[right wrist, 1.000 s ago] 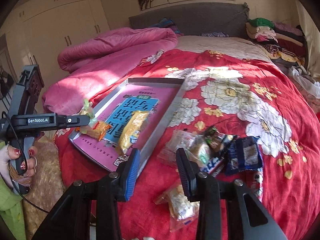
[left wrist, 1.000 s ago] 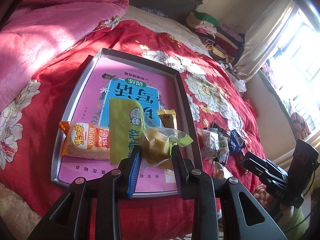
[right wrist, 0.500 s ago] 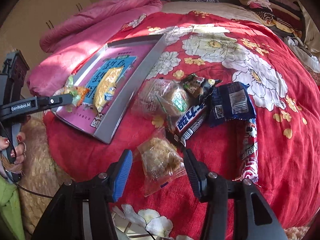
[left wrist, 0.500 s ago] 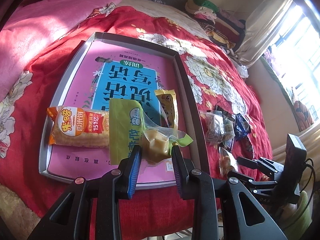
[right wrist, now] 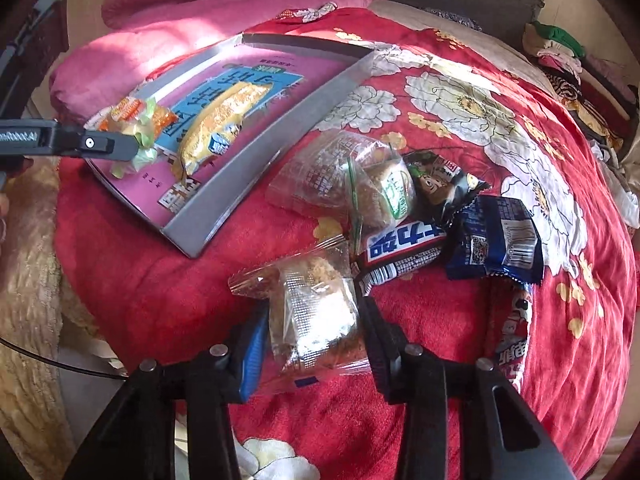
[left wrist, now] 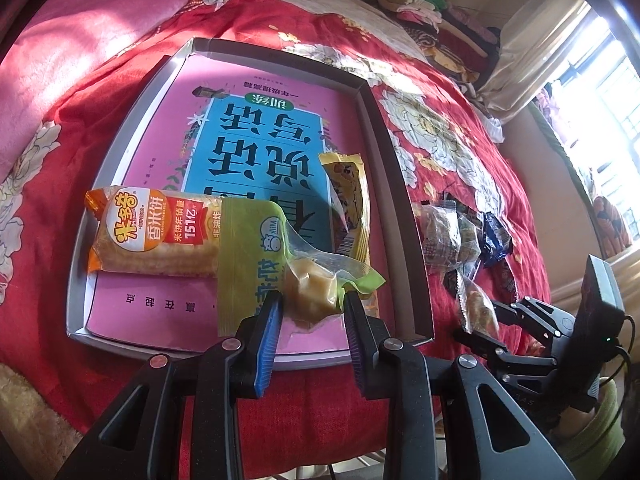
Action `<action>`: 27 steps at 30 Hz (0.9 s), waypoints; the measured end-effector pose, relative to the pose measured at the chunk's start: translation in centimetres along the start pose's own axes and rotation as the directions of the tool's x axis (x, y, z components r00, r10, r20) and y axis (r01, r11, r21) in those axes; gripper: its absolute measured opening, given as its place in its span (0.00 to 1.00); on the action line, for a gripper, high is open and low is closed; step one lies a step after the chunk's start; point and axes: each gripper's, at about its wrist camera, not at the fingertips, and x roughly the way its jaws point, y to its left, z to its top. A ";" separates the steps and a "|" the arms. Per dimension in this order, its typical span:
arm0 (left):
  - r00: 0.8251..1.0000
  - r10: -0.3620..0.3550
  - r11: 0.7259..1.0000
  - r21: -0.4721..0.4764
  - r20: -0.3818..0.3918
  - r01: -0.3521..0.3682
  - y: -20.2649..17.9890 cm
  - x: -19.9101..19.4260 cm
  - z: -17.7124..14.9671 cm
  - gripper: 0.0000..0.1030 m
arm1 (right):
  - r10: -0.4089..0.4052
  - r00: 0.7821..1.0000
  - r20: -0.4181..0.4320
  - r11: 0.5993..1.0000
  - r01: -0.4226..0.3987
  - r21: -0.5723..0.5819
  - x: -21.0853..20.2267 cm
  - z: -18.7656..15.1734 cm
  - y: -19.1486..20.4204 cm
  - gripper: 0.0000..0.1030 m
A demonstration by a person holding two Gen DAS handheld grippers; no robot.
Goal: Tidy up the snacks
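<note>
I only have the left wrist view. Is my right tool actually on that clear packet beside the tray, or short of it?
Observer: The right tool straddles the clear cake packet. Its jaws have just been closing with the packet between them. I cannot tell whether the pads press yet.
Operator: What lies right behind that packet?
Observer: A bar with blue and white lettering, its near end close to the tool's right finger.
Operator: Anything further right that I'm missing?
Observer: A long stick packet runs toward the bed's edge from under the dark blue packet.
</note>
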 end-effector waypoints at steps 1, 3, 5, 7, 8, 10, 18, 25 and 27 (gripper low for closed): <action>1.000 -0.001 1.000 0.000 -0.002 0.001 0.0 0.0 0.0 0.31 | 0.022 1.000 0.021 1.000 -0.022 0.016 -0.6 0.1 0.0 0.42; 1.000 -0.001 1.000 -0.002 -0.003 0.001 0.0 0.0 0.0 0.31 | 0.085 0.993 0.084 0.995 -0.089 0.052 -2.0 0.4 0.0 0.42; 1.000 0.000 1.000 -0.002 -0.006 0.000 0.1 0.1 0.0 0.31 | 0.132 0.981 0.141 0.987 -0.143 0.070 -3.0 1.1 0.4 0.42; 1.000 0.005 1.000 -0.002 -0.009 -0.005 0.1 0.2 0.0 0.31 | 0.146 0.973 0.179 0.986 -0.159 0.058 -3.6 2.2 1.1 0.42; 1.000 0.007 1.000 -0.001 -0.011 -0.007 0.1 0.3 0.0 0.32 | 0.159 0.968 0.195 0.983 -0.173 0.055 -3.8 2.8 1.5 0.42; 1.000 0.012 1.000 -0.003 -0.012 -0.012 0.2 0.3 0.0 0.32 | 0.195 0.958 0.211 0.975 -0.212 0.060 -3.6 4.0 2.2 0.42; 0.998 0.063 0.998 -0.006 -0.011 -0.063 0.9 0.3 0.3 0.32 | 0.264 0.950 0.169 0.962 -0.273 0.028 -0.3 6.5 5.6 0.42; 0.996 0.087 0.996 -0.003 -0.009 -0.087 1.0 0.8 0.4 0.32 | 0.221 0.963 0.154 0.975 -0.223 -0.001 1.8 7.3 6.5 0.42; 0.996 0.091 0.996 -0.002 -0.011 -0.091 1.0 0.9 0.4 0.32 | 0.211 0.965 0.158 0.977 -0.212 -0.012 2.0 7.4 6.6 0.42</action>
